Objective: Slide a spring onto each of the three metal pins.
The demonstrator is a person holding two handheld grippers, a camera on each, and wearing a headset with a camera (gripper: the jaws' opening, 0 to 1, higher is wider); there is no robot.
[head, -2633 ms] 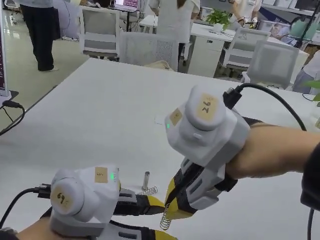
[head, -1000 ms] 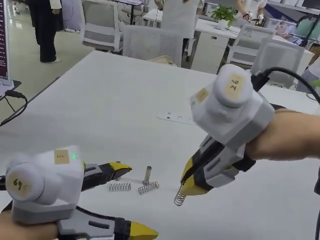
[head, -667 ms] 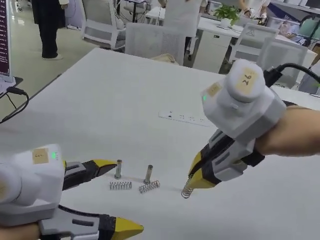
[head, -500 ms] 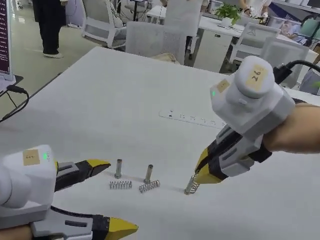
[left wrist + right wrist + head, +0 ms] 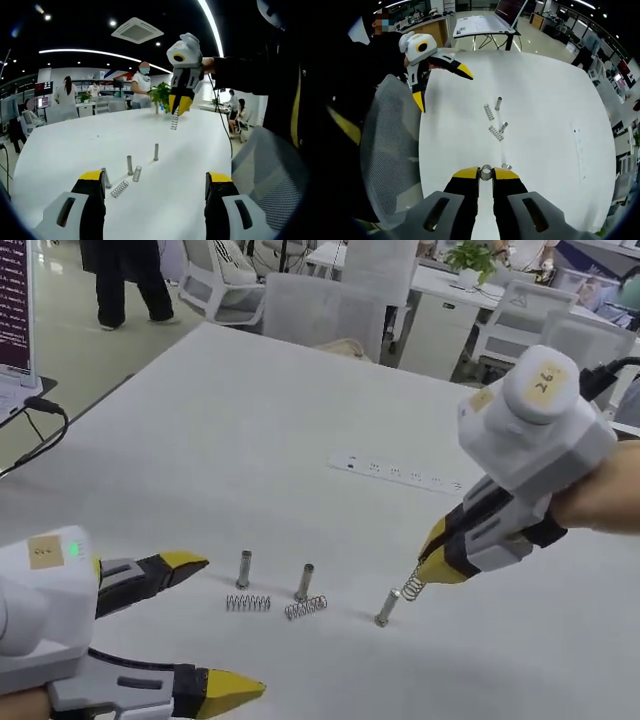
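Observation:
Three short metal pins stand in a row on the white table [image 5: 250, 430]: left pin [image 5: 245, 568], middle pin [image 5: 305, 581], right pin [image 5: 386, 607]. Two loose springs lie in front of them, one [image 5: 248, 602] by the left pin and one [image 5: 306, 607] by the middle pin. My right gripper [image 5: 437, 568] is shut on a third spring [image 5: 413, 586], which hangs tilted just up and right of the right pin's top. In the right gripper view that spring [image 5: 486, 172] sits between the jaws. My left gripper [image 5: 215, 625] is open, low at the left.
A white power strip [image 5: 400, 472] lies further back on the table. Mesh office chairs [image 5: 325, 310] stand at the far edge, with desks and people behind. A cable [image 5: 40, 430] hangs off the left edge. In the left gripper view a mesh chair [image 5: 270, 170] is close.
My right gripper moved right with the spring, from low beside the pins to above the right pin. My left gripper drew back to the left, open. The camera also shifted.

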